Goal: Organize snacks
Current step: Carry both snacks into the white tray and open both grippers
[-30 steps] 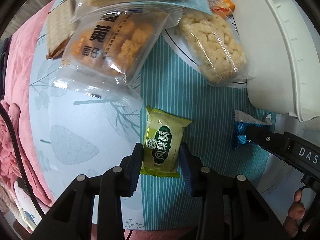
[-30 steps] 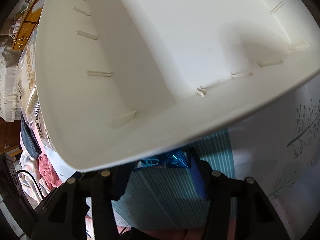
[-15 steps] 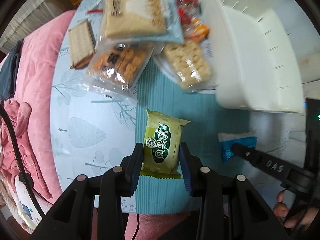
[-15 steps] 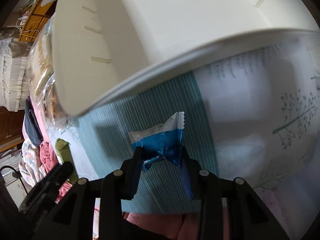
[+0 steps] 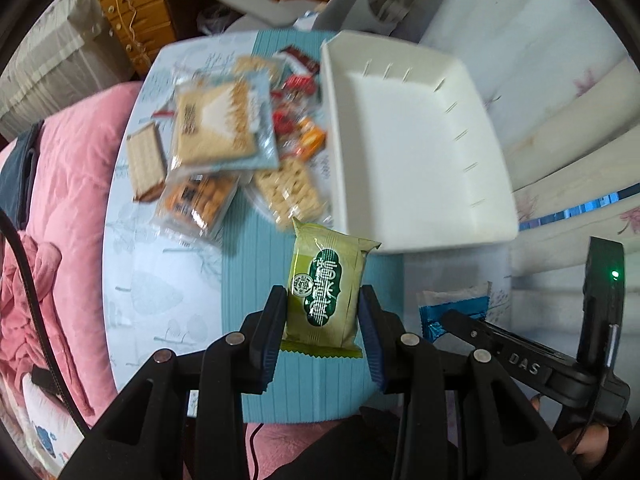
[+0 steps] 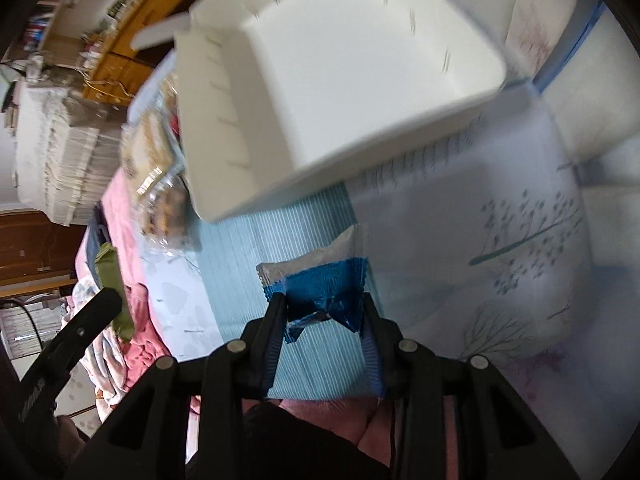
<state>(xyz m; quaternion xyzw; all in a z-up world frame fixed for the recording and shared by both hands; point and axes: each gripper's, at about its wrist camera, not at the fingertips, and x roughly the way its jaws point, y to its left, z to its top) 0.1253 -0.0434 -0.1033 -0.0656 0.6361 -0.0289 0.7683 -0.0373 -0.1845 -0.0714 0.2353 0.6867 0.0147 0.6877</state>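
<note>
My left gripper (image 5: 323,312) is shut on a green snack packet (image 5: 326,292) and holds it above the table, near the front left corner of the white bin (image 5: 416,148). My right gripper (image 6: 323,316) is shut on a blue and silver snack packet (image 6: 320,284), also raised, in front of the white bin (image 6: 332,80). The blue packet (image 5: 452,306) and right gripper also show at the right of the left wrist view. The bin has nothing in it.
A pile of snack packs lies left of the bin: a large cracker pack (image 5: 218,128), a wafer (image 5: 146,168), an orange biscuit bag (image 5: 200,200), a puffed rice bar (image 5: 290,192) and small red sweets (image 5: 296,100). A pink blanket (image 5: 60,184) borders the table's left side.
Both grippers have risen well above the table with their packets. The view has pulled back, so the whole bin and snack pile now show.
</note>
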